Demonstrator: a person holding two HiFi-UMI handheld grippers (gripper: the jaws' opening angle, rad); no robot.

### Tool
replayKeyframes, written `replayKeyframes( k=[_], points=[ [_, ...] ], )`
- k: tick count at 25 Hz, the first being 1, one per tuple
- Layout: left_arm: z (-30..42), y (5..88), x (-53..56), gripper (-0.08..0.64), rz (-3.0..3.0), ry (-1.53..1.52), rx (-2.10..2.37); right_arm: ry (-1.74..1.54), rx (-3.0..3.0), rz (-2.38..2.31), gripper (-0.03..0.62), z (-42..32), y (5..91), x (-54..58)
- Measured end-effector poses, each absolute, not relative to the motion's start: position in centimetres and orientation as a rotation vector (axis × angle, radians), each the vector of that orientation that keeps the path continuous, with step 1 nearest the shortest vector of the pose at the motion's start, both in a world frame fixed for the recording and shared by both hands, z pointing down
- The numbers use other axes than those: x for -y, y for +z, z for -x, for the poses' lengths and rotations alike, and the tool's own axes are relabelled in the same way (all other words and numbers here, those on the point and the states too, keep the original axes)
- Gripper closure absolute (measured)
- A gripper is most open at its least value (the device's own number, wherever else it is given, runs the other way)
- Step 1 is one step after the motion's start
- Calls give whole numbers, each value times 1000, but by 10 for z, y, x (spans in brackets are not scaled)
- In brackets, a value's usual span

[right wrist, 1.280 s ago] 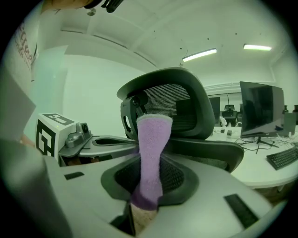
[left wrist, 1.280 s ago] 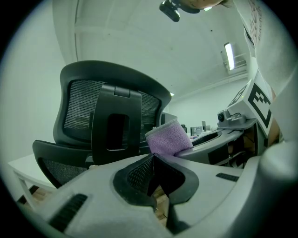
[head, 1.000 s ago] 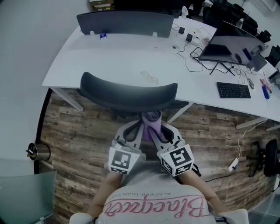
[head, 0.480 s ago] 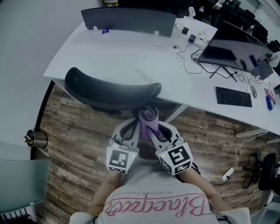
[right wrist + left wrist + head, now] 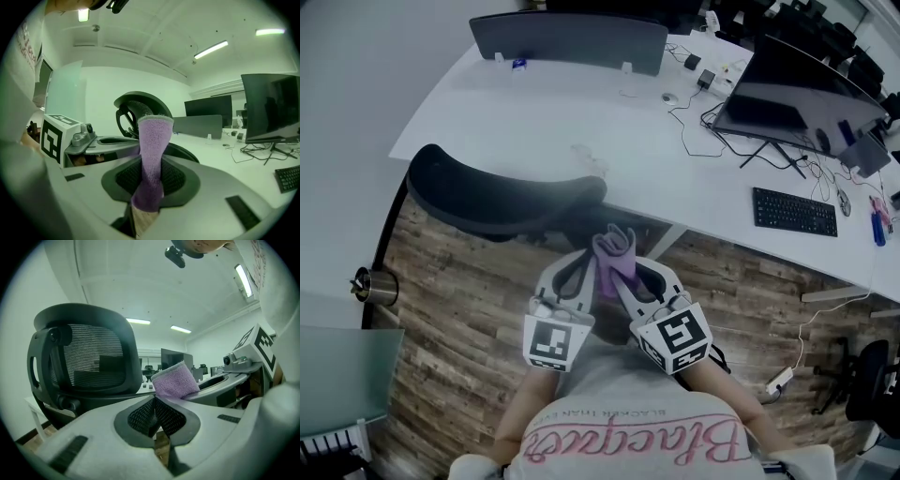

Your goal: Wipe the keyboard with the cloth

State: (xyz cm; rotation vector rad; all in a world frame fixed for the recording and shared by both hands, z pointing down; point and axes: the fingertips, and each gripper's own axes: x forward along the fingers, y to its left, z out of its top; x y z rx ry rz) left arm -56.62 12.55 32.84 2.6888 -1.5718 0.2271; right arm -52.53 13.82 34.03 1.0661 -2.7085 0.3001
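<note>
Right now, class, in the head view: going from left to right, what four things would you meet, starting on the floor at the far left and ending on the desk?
metal can → chair → cloth → keyboard

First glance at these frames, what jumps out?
The purple cloth stands clamped in the right gripper, close to the person's chest. A black office chair sits straight ahead, before the white desk; the keyboard lies untouched far to the right, below the monitor.
</note>
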Motion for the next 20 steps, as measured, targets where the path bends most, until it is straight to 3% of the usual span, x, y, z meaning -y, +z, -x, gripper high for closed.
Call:
replayKeyframes(
  k=[20],
  points=[
    [434, 334, -99, 555, -2701, 271, 1565, 386, 2720, -1079, 509, 394, 347, -109]
  ],
)
